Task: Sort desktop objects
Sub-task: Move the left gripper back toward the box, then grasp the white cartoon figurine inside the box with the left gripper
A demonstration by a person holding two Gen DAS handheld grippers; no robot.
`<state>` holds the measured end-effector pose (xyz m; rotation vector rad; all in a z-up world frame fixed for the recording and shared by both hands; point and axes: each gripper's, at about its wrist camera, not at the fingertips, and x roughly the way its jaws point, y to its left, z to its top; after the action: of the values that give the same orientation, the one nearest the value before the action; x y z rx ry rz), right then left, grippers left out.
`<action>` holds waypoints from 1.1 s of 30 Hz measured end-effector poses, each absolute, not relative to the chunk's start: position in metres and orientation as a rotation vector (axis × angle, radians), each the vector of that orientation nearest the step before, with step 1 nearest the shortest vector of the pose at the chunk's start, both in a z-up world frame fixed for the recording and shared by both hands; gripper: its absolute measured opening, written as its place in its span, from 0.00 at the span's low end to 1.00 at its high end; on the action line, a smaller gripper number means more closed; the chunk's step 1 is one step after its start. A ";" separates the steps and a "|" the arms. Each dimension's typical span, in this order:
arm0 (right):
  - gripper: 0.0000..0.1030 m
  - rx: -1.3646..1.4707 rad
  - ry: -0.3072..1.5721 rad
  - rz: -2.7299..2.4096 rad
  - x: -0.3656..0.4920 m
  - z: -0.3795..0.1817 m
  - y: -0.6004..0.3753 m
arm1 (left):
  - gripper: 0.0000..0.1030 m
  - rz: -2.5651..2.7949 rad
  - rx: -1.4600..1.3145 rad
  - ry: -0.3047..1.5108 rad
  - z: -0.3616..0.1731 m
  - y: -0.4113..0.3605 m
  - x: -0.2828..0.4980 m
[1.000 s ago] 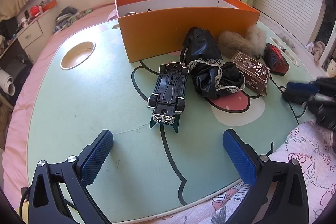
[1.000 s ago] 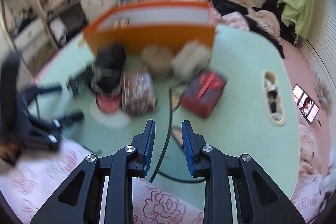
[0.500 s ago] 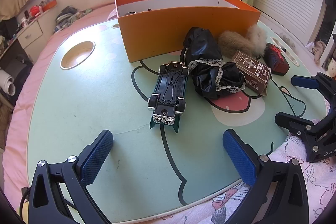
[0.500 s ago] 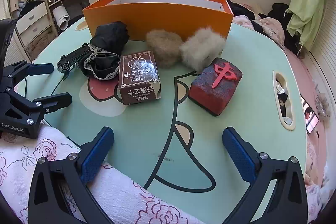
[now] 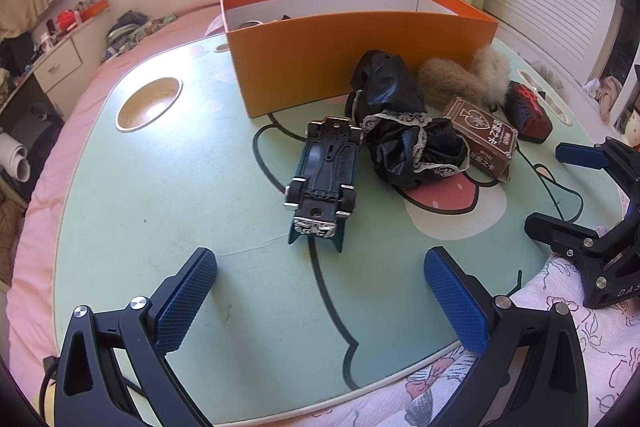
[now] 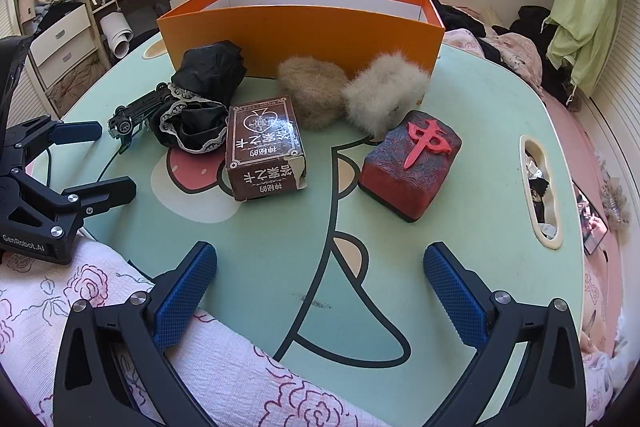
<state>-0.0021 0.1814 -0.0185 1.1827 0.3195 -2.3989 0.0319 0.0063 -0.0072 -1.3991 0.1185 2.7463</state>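
Note:
A dark toy car lies upside down on the green table, just ahead of my open, empty left gripper. Beside it lie black lace-trimmed cloth, a brown card box, two fur puffs and a red mahjong-tile block. An open orange box stands behind them. My right gripper is open and empty at the table's near edge, facing the card box and the block.
A round cup recess sits at the table's left, an oval slot with bits in it at the right. Pink floral bedding lies at the near edge. A black cable runs over the table. Drawers and clutter stand beyond.
My right gripper has opened wide from nearly shut and its view has steadied. In the left wrist view it moved a little nearer at the right. The left gripper and objects have not moved.

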 end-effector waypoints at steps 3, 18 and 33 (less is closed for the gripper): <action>1.00 1.179 0.318 -2.399 -0.001 -0.019 0.180 | 1.00 2.745 -1.364 0.124 0.004 0.004 0.036; 1.00 1.170 0.316 -2.401 0.001 -0.014 0.179 | 0.74 2.573 -1.334 0.171 0.125 0.009 -0.058; 1.00 1.165 0.315 -2.403 0.002 -0.012 0.178 | 0.35 2.622 -1.791 0.447 0.061 0.021 -0.170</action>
<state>0.0022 0.1782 -0.0122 1.1648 0.3151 -2.4028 -0.1701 0.0209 0.0610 -1.7908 0.4465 2.6225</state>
